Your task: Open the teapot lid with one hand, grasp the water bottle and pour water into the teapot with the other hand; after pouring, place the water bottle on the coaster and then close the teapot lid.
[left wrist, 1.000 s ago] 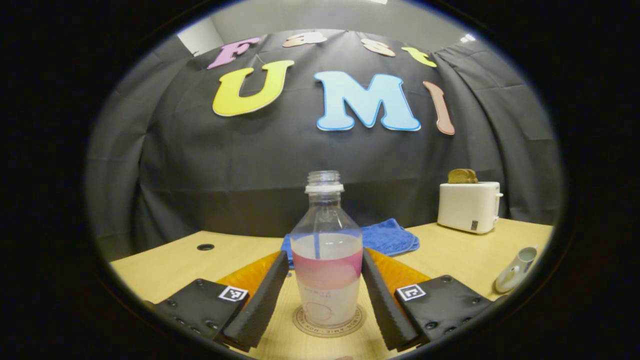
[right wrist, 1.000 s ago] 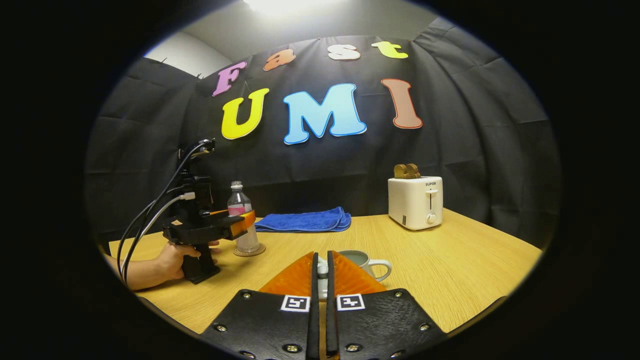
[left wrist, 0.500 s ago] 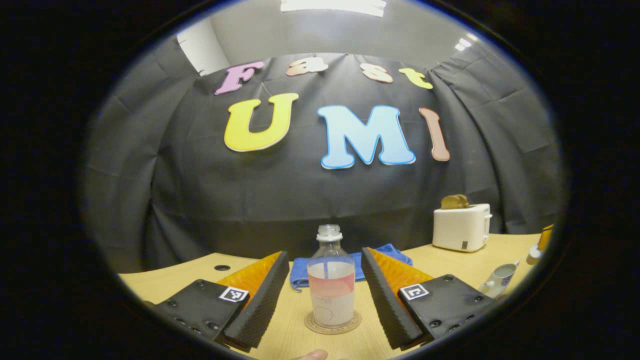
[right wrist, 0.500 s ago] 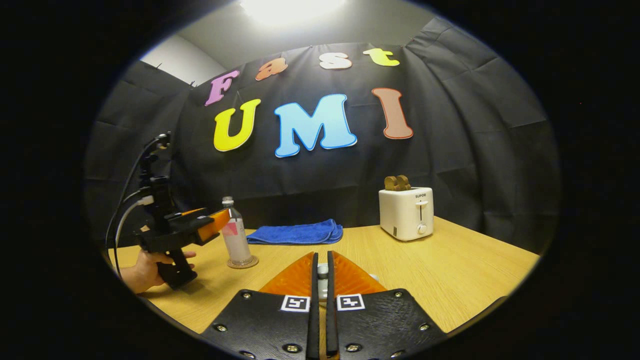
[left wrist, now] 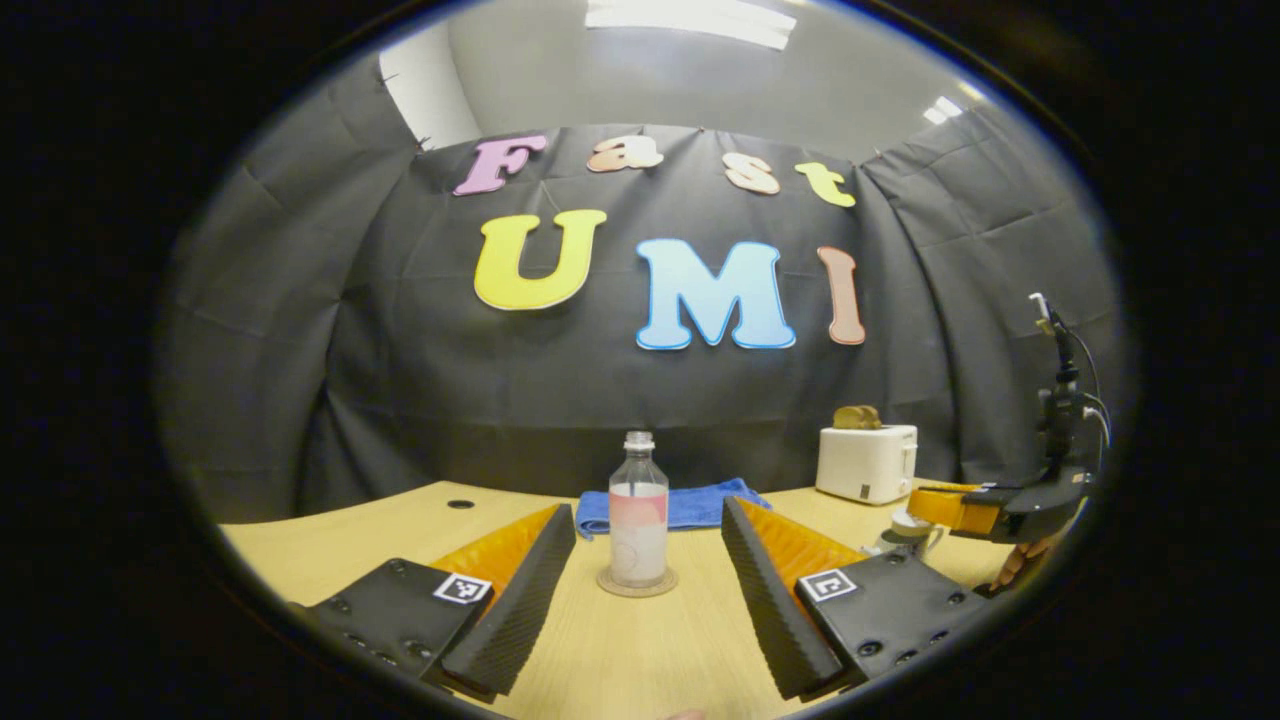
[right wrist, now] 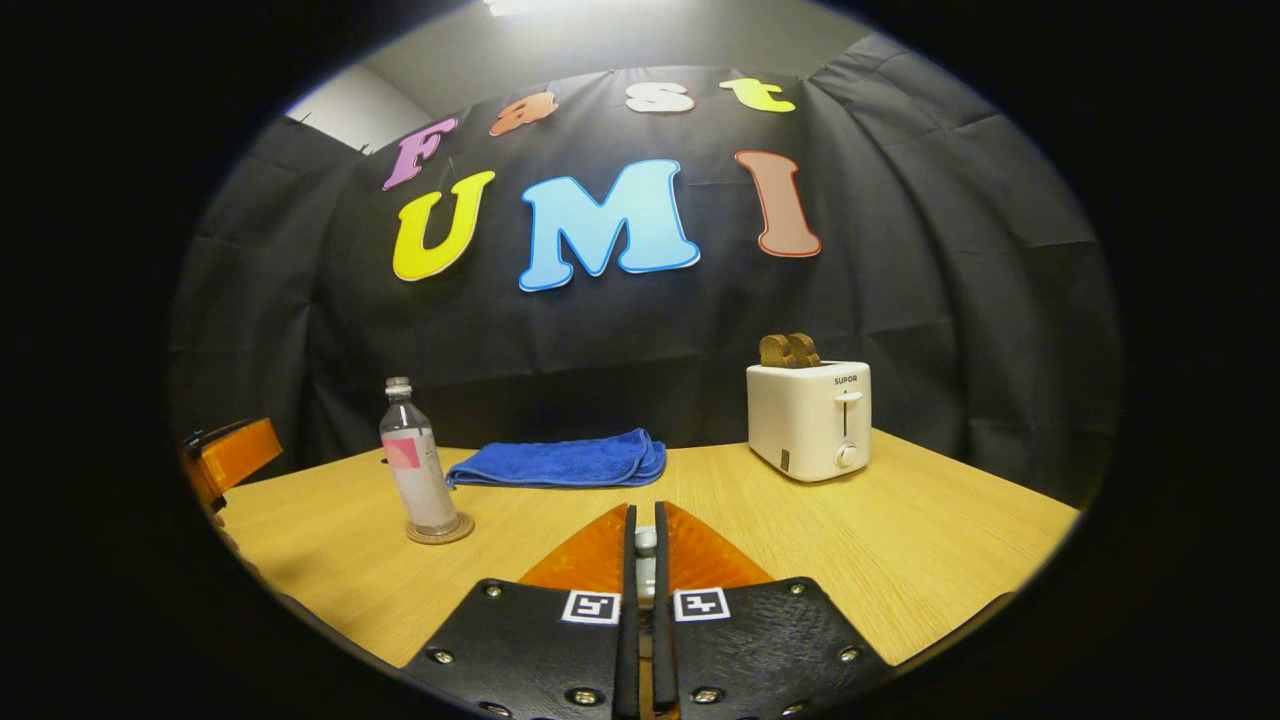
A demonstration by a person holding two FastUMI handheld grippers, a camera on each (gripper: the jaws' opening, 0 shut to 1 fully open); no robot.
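Bottle (left wrist: 638, 530) first, since the rest places itself by it: it stands upright on the coaster (left wrist: 637, 583), uncapped, roughly half full. The left gripper (left wrist: 646, 507) sits on the near side of it, fingers spread wide, touching nothing. The bottle looks like thin clear plastic, so I'd judge it light and easy to dent. With no cap, a hard squeeze or a tip would spill it. The labelled band at mid-body is the place to take it.

Behind the bottle lies a towel (left wrist: 700, 503). Right of the bottle, at the back, is a toaster (left wrist: 866, 462).

Further right and nearer stands the white teapot (left wrist: 905, 530), with the right gripper (left wrist: 950, 505) at its top. In the right gripper view its fingers (right wrist: 600, 550) are pressed almost together on a small pale piece, apparently the lid (right wrist: 646, 542). The lid looks hard, smooth and breakable. The knob is the only real hold, and I'd expect it to slip if the pinch eases
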